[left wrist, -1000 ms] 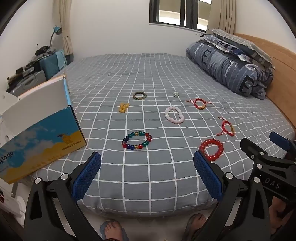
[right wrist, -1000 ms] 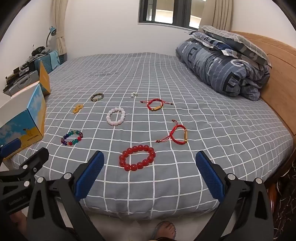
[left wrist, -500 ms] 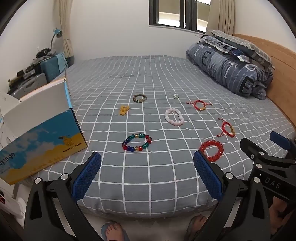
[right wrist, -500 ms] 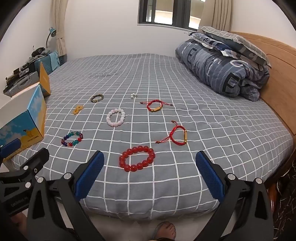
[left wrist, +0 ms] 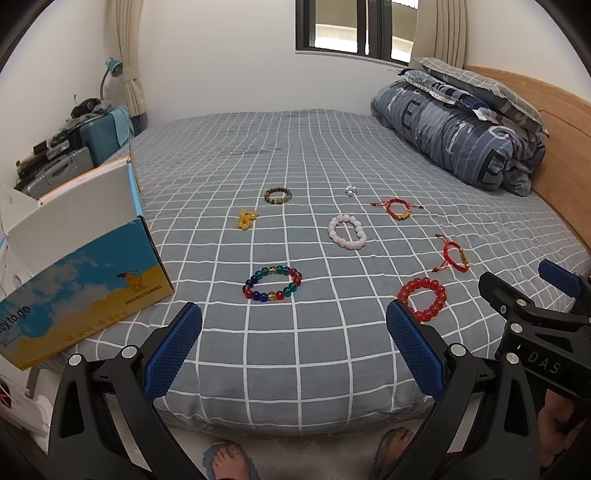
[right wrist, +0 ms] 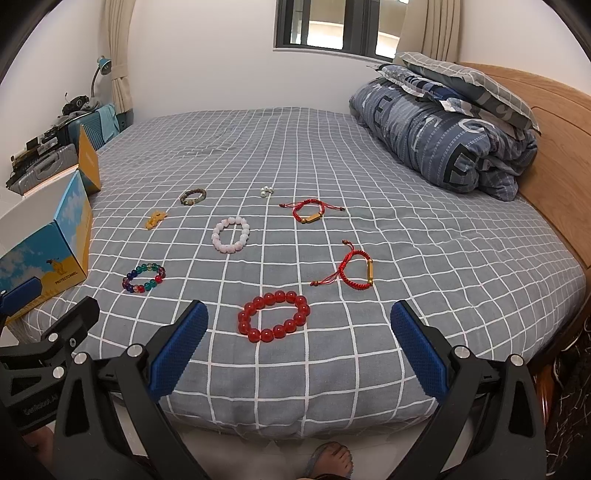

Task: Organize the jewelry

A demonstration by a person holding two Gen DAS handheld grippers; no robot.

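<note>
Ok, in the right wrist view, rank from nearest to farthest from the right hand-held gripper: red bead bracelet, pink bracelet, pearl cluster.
From the right hand-held gripper:
1. Red bead bracelet, just ahead, centre.
2. Pink bracelet, mid-bed, slightly left.
3. Pearl cluster, farthest back.

Both wrist views are evenly and softly lit; the room is moderately bright, with no hard glare on the bed (left wrist: 295, 155). The window (left wrist: 354, 29) on the far wall ahead of each claw shows pale daylight but casts no distinct beam. Shadows are faint: a soft dark rim beneath the red bead bracelet (right wrist: 275, 316) between the right claw (right wrist: 299, 349) fingers. Fisheye distortion bows the grid lines of the sheet and the headboard (right wrist: 546, 155) outward, and black vignetting fills the corners. Focus is sharp throughout, without motion blur.
</note>
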